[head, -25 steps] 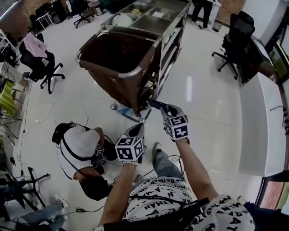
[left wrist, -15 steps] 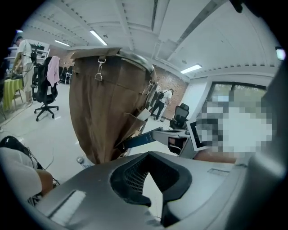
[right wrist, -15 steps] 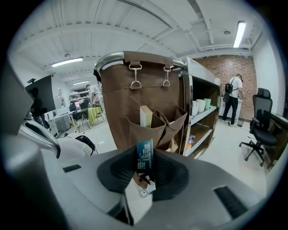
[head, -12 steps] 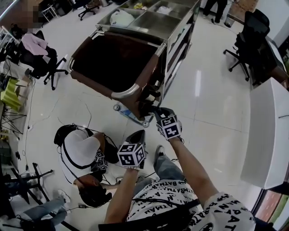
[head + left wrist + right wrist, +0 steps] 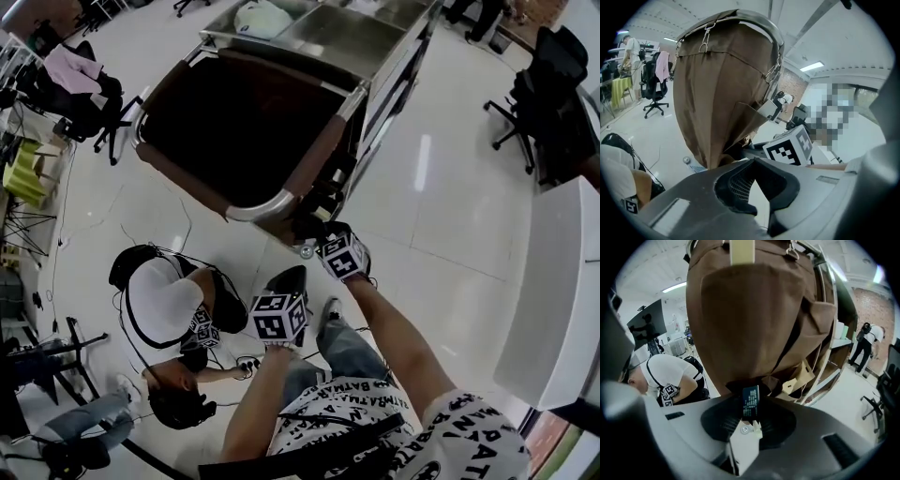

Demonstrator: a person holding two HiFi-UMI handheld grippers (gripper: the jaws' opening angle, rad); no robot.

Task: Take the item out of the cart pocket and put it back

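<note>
The cart's brown cloth bag [image 5: 234,122] hangs from a steel frame; in the left gripper view a sewn pocket [image 5: 746,117] shows on its side. My right gripper [image 5: 751,405] is shut on a small dark flat item with fine print [image 5: 750,401], held upright just below the bag's bottom [image 5: 754,310]. In the head view the right gripper [image 5: 319,234] reaches under the bag's near corner, and the item is hidden there. My left gripper [image 5: 289,279] hangs lower and nearer to me, jaws shut and holding nothing, and it points up at the bag [image 5: 722,93].
A person in a white shirt [image 5: 164,300] crouches on the floor left of my grippers. The cart's steel shelves [image 5: 328,33] lie beyond the bag, with cardboard pieces [image 5: 801,376] on a low shelf. Office chairs [image 5: 534,103] and a white counter [image 5: 562,281] stand at the right.
The right gripper has moved in closer under the bag's lower corner. The cart fills more of the head view. The left gripper has hardly moved.
</note>
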